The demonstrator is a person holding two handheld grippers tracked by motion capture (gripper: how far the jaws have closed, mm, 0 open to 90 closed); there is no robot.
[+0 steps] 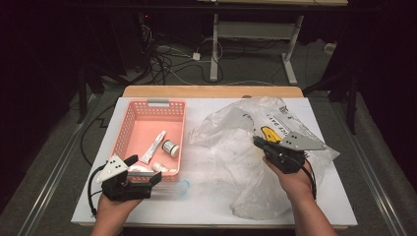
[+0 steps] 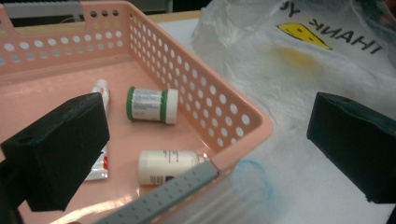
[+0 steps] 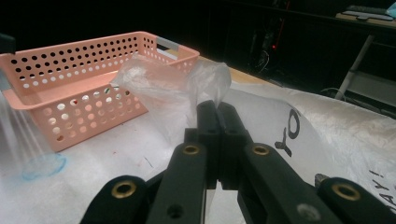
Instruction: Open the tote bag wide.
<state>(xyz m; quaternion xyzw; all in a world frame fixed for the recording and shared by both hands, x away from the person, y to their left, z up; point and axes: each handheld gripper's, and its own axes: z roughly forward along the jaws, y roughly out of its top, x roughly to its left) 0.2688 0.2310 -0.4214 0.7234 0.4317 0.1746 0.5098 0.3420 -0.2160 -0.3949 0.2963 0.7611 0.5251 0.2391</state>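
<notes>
My right gripper is shut on a raised fold of the thin white plastic bag, which lies crumpled over the right half of the table. At the pink basket's near right corner, my left gripper stands wide open. One pad is over the basket floor and the other over the bag. Between the jaws lies a clear container with a blue rim; whether a pad touches it I cannot tell. In the basket lie a white tube, a green-capped jar and a white bottle.
The basket has a grey handle at its far end and one at its near end. The white table cover ends close to the hands. Beyond the table's wooden far edge are floor cables and desk legs.
</notes>
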